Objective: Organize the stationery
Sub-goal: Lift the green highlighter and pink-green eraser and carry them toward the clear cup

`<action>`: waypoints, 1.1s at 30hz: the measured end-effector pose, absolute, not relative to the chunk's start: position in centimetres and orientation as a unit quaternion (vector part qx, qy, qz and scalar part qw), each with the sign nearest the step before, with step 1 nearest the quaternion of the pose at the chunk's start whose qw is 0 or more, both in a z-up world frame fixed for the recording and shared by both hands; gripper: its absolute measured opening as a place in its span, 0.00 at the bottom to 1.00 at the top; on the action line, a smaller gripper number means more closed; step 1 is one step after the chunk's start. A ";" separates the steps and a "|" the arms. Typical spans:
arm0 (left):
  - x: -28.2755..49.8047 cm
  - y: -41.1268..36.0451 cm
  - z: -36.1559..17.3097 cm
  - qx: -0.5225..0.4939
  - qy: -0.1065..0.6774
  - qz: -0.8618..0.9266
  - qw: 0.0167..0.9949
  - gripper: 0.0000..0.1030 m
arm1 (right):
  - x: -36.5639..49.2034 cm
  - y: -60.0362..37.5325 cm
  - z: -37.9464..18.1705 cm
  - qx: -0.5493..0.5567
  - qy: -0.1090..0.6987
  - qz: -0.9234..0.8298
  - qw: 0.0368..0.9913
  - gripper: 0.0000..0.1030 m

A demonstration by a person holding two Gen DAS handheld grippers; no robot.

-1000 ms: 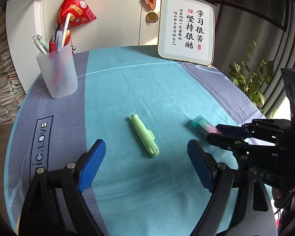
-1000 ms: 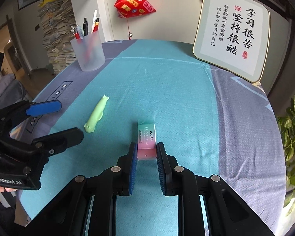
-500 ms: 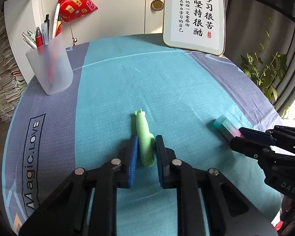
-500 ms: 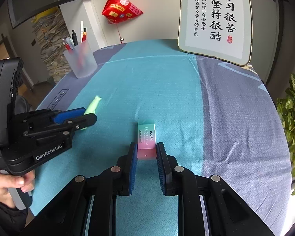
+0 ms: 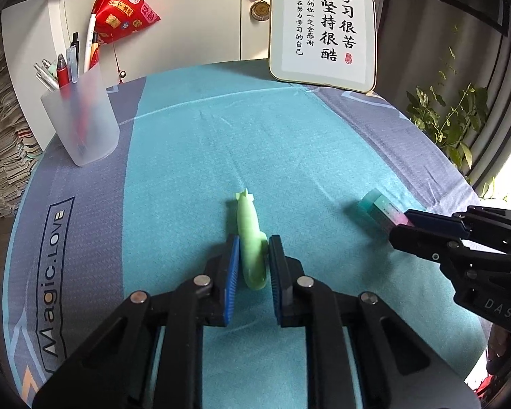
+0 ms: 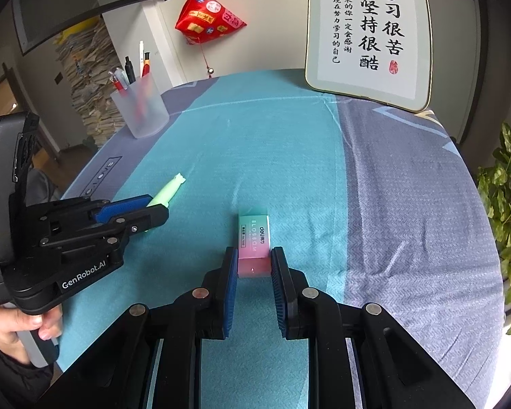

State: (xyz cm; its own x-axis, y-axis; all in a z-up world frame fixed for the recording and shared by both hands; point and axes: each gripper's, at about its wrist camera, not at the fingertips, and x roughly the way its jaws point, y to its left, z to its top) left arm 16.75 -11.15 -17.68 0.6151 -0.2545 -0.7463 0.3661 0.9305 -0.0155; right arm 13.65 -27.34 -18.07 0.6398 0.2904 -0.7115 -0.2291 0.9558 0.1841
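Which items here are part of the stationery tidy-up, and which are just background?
In the job: green pen in the left gripper; pink-and-teal eraser in the right gripper; frosted pen cup, the likely destination.

Just lying about: calligraphy plaque, red hanging ornament, medal, potted plant, paper stacks.

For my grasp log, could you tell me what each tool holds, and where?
Left tool: green pen, near its blunt end. Right tool: eraser, at its pink end.

Left hand-held gripper (image 5: 252, 255) clamped shut, right hand-held gripper (image 6: 254, 261) likewise, both low
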 end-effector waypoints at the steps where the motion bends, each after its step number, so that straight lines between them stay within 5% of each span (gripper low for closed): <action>1: 16.6 -11.1 -17.5 0.071 0.401 -0.173 0.897 0.14 | 13.6 -27.3 -18.0 0.037 0.398 0.143 0.905 0.20; 33: 13.8 0.3 -11.1 0.025 0.343 -0.112 0.932 0.15 | 17.3 -14.4 -5.8 -0.024 0.294 0.264 0.919 0.20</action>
State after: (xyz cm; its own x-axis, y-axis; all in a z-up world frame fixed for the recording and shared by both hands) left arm 13.78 0.30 -11.10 0.7394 -0.1919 -0.6454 0.2263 0.9736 -0.0301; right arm 17.31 -14.44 -5.80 0.6885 0.4699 -0.5523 -0.4986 0.8598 0.1100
